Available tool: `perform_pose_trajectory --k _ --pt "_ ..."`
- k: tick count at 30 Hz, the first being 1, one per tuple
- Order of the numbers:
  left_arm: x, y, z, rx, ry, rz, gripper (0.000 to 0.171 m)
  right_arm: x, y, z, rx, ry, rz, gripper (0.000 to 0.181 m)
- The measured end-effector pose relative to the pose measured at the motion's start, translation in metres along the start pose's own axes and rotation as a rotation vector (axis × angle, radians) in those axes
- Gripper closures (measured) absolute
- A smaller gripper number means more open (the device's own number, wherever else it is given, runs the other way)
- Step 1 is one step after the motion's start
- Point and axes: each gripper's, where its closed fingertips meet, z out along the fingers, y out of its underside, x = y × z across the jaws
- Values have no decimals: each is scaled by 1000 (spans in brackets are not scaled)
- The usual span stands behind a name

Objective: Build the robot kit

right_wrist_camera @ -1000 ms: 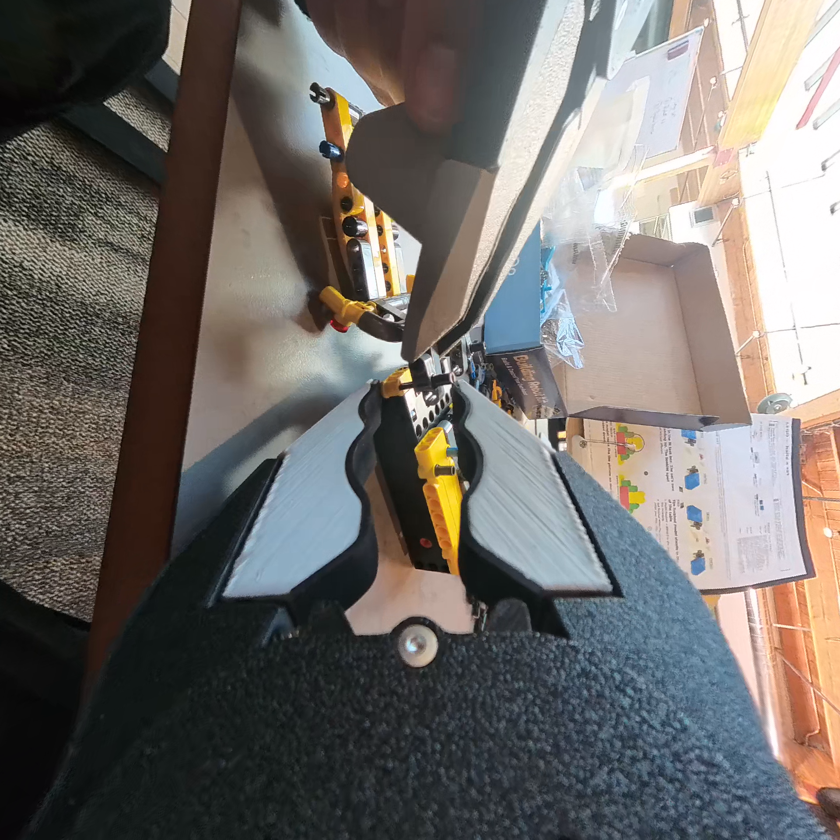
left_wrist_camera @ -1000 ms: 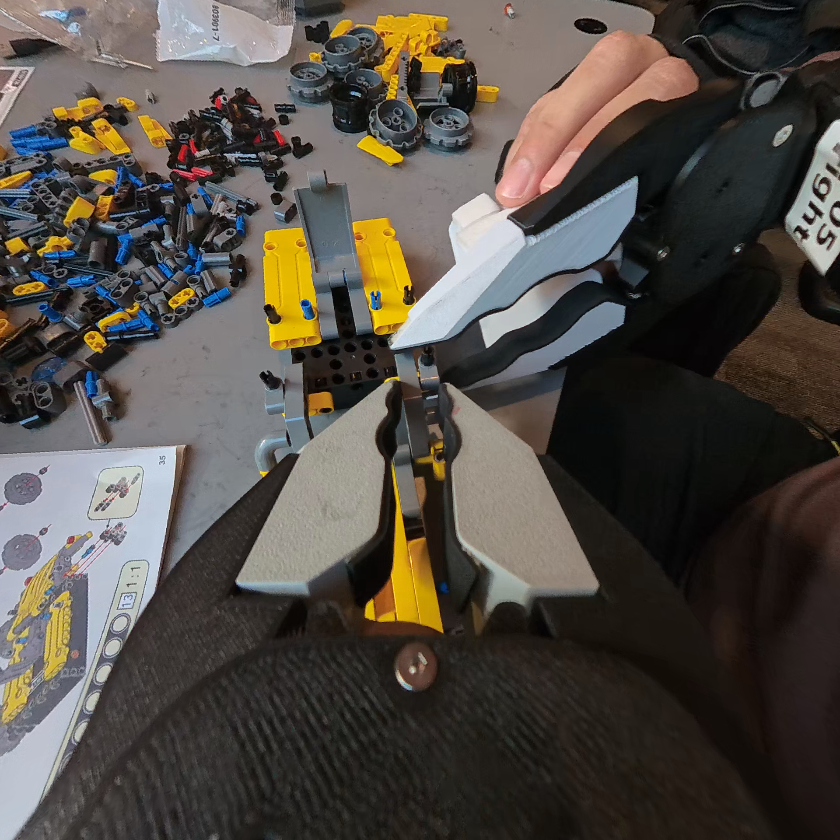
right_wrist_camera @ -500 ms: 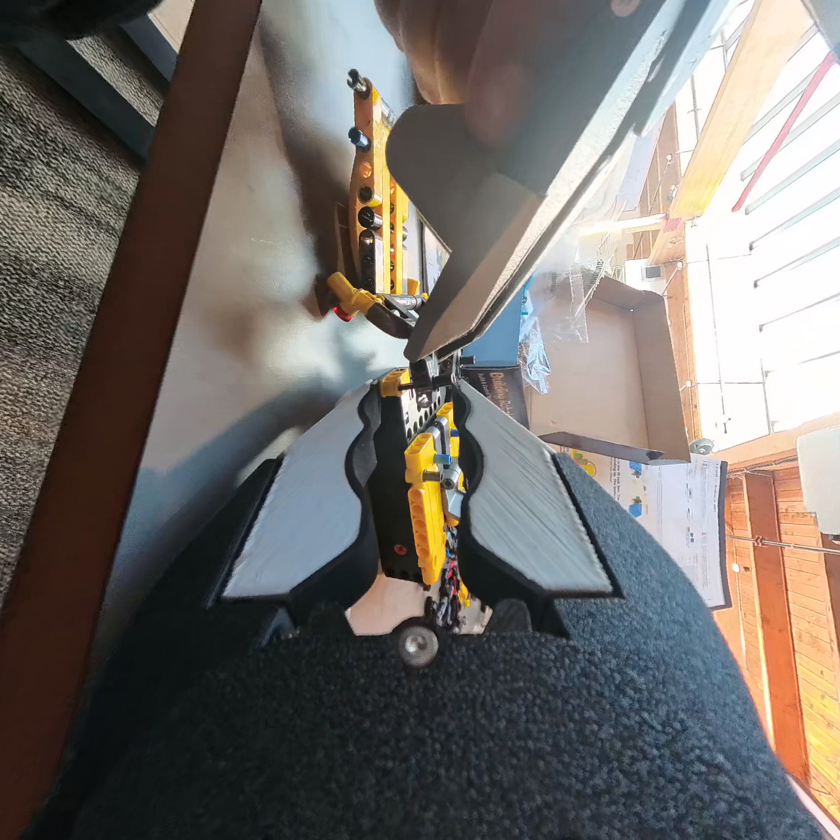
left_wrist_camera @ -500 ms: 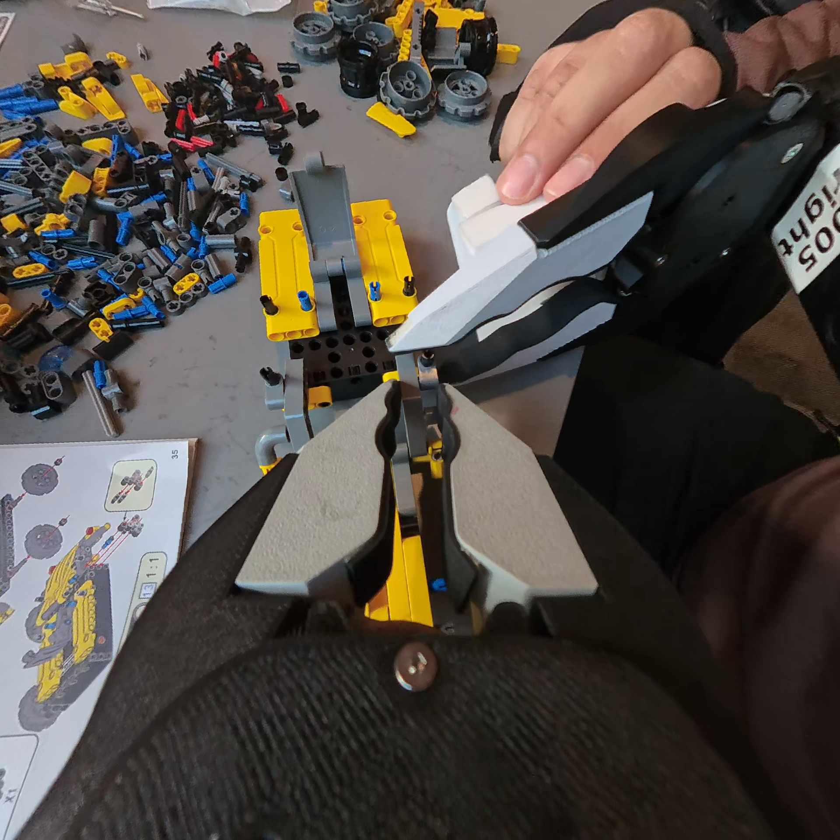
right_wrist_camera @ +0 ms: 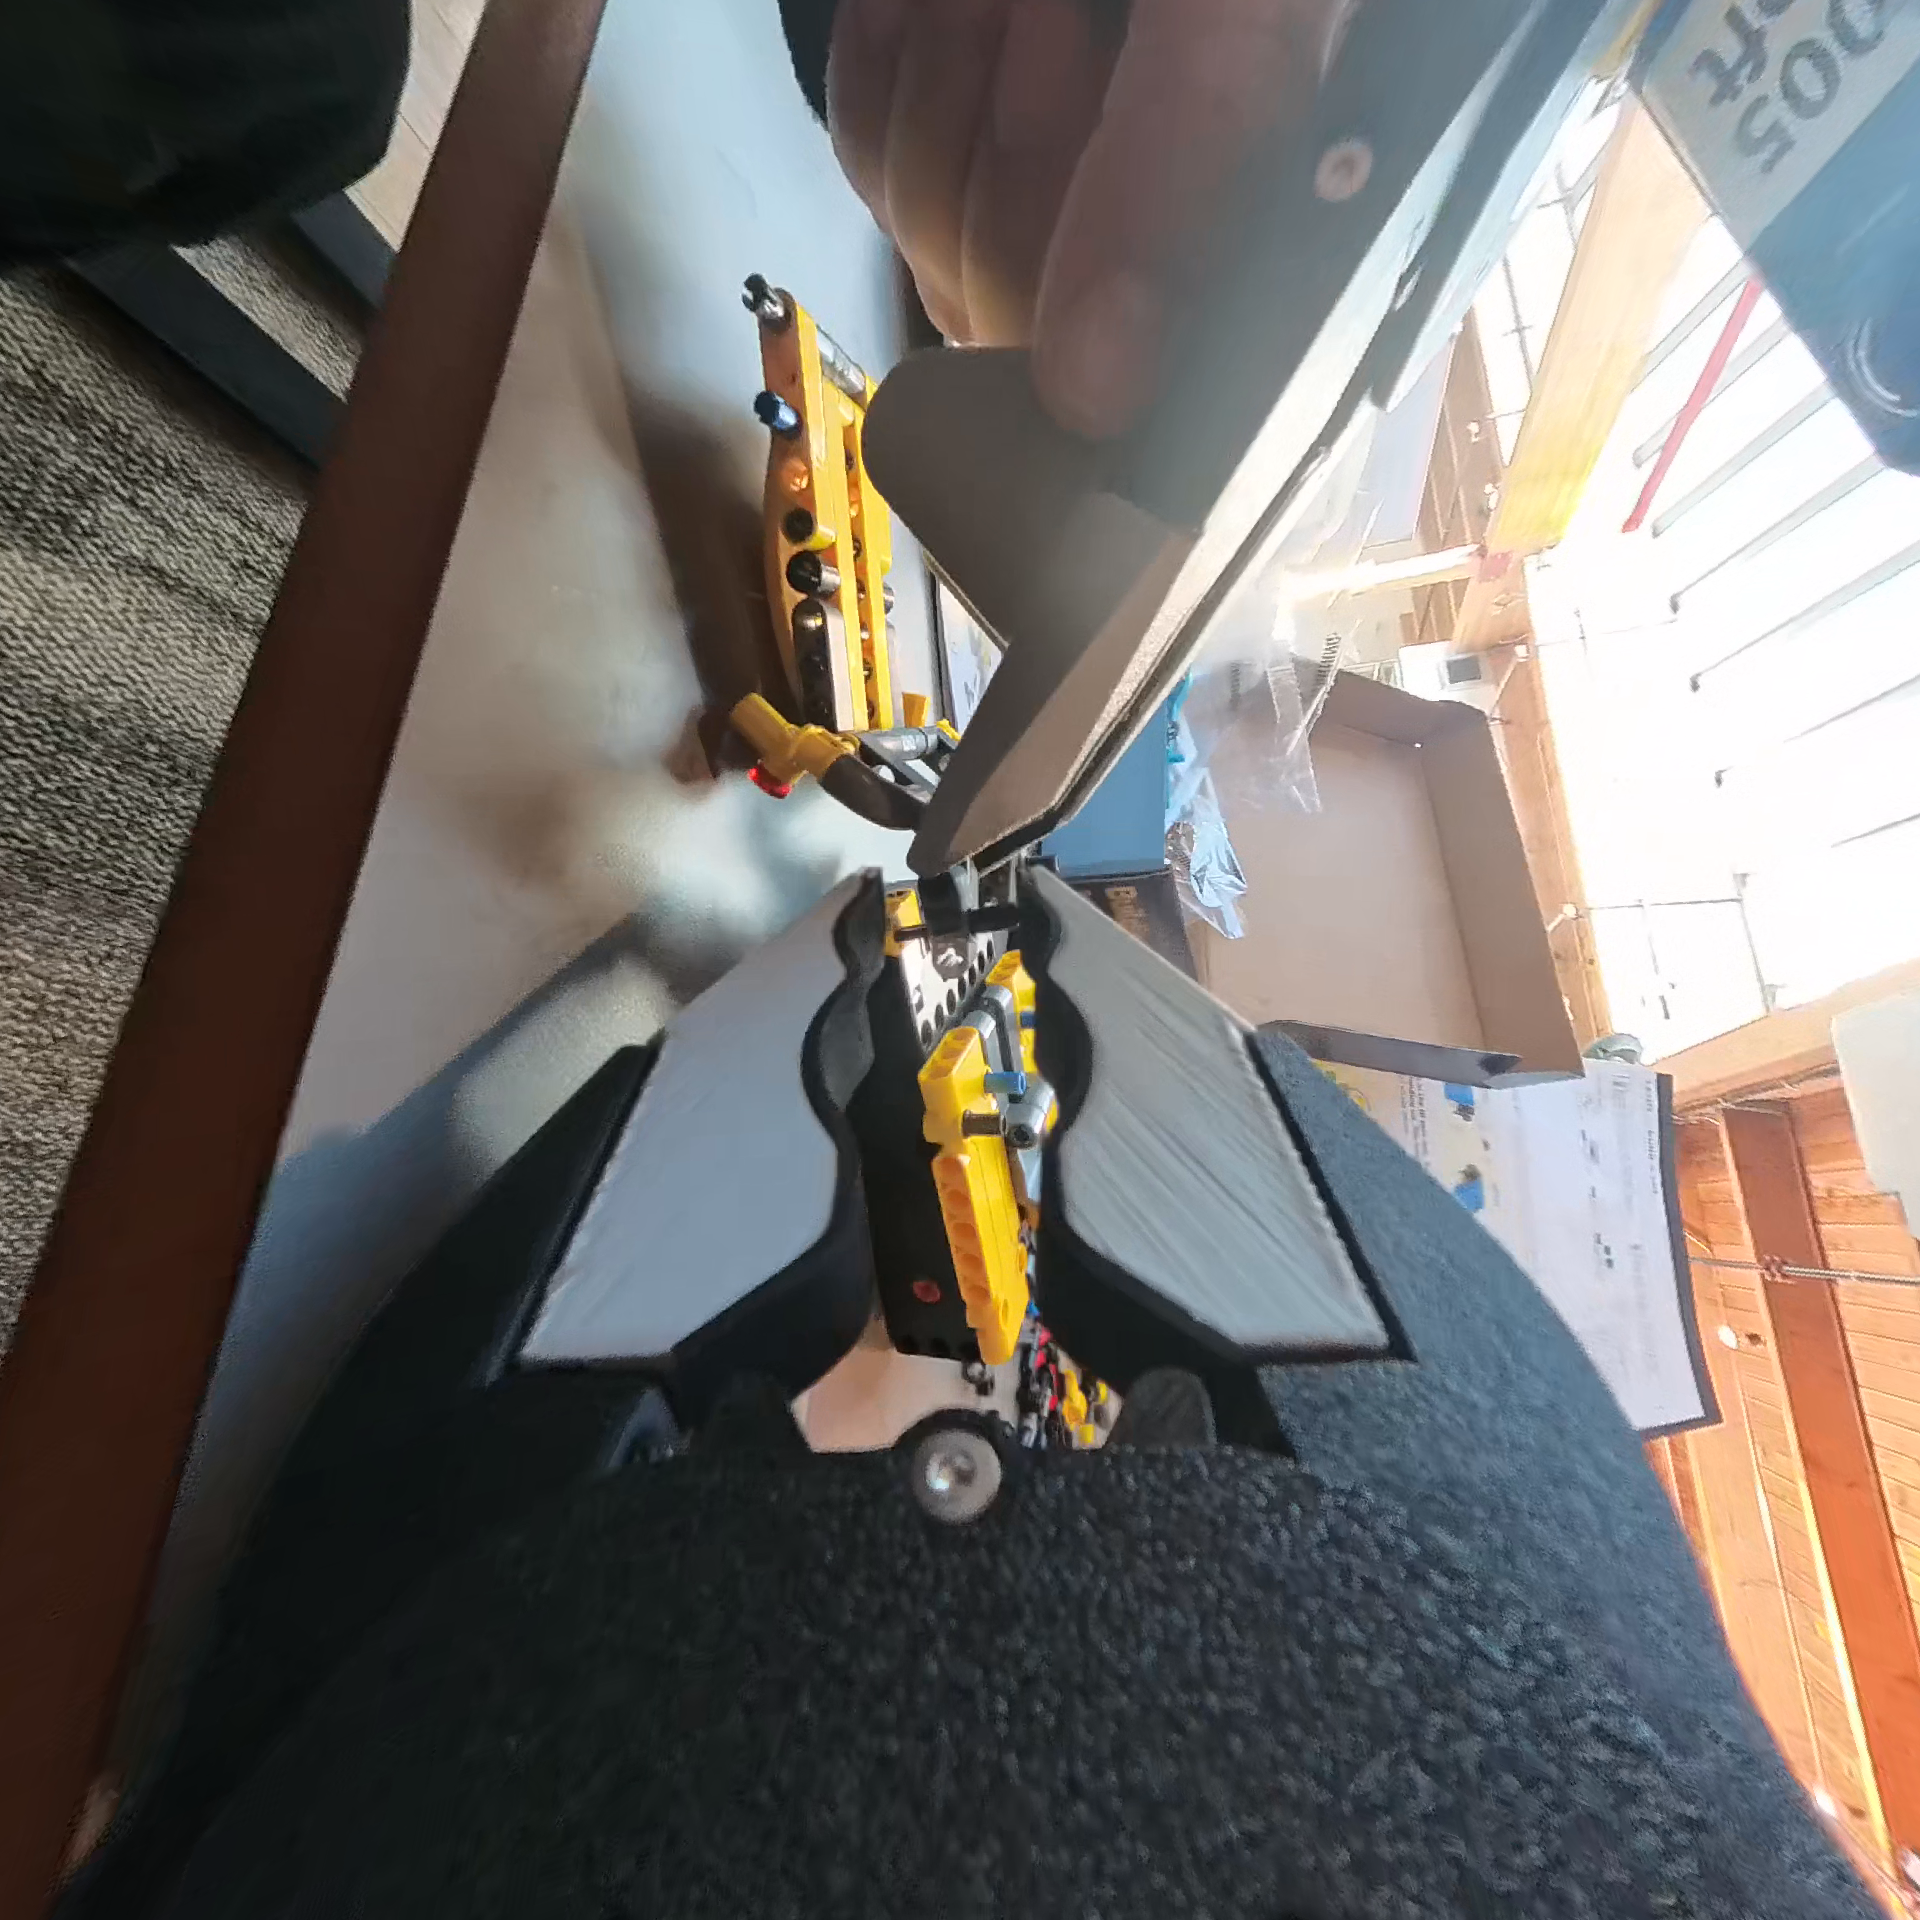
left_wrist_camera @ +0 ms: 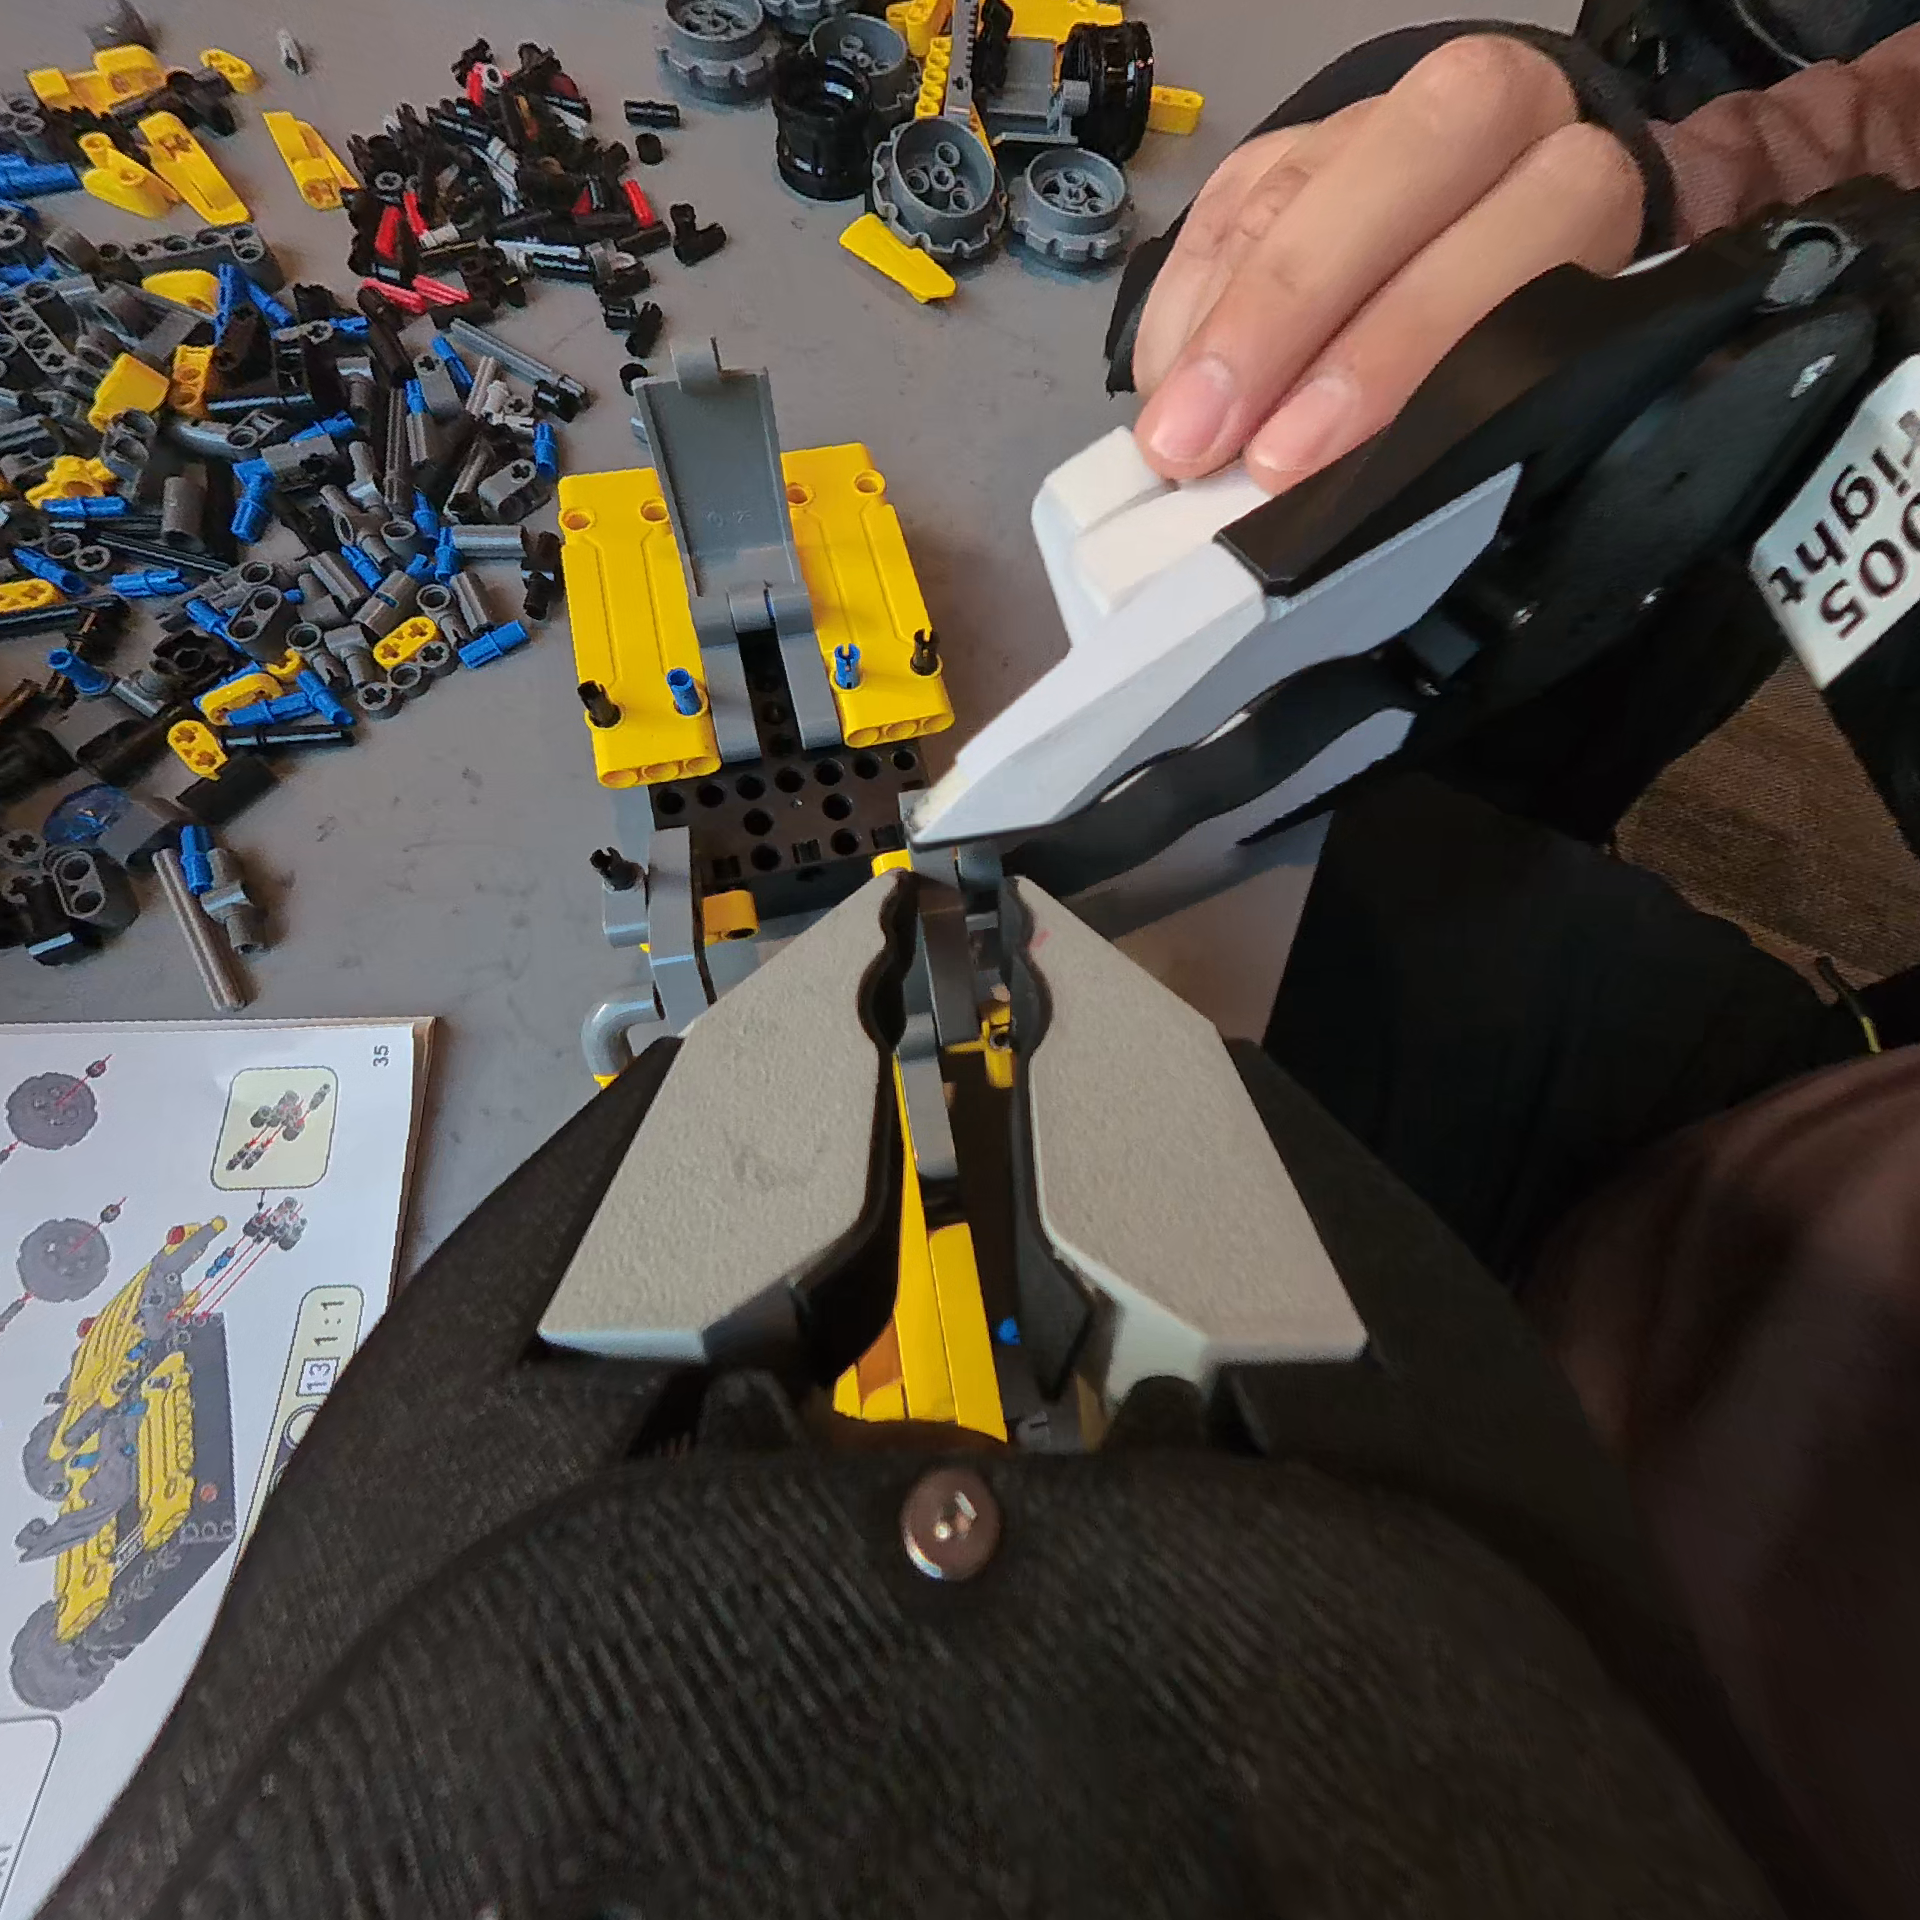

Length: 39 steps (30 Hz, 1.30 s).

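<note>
A part-built brick model with yellow panels, a black pin-hole block and a grey ramp piece lies on the grey table. My left gripper is shut on the model's near end, where grey and yellow beams run between its grey fingers. My right gripper comes in from the right and meets the model just past my left fingertips. In the right wrist view my right gripper is shut on the model's black and yellow section. The left gripper's tip touches the model there.
A pile of loose blue, black, grey and yellow pieces lies at the left, and grey wheels lie at the back. An open instruction booklet lies near left. A hand rests on the right gripper. A cardboard box stands beyond.
Both grippers stay shut on the model. The left view has shifted so the piece pile sits higher in frame. The right gripper has tilted, showing more of the model between its fingers.
</note>
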Motion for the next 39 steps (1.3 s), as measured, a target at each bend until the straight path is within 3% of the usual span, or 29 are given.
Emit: perform_pose_trajectory --k 14,19,24,39 --pt "1 0 1 -22 15 2 158 -4 2 -1 19 -43 -21 155" --pt "0 0 1 -22 17 -3 158 -10 5 -2 4 -58 -36 144" --pt "1 0 1 -25 16 -3 158 -6 8 -1 -13 -37 -54 152" --pt "-2 -2 2 -44 18 -14 158 -7 12 1 -12 -2 -73 153"
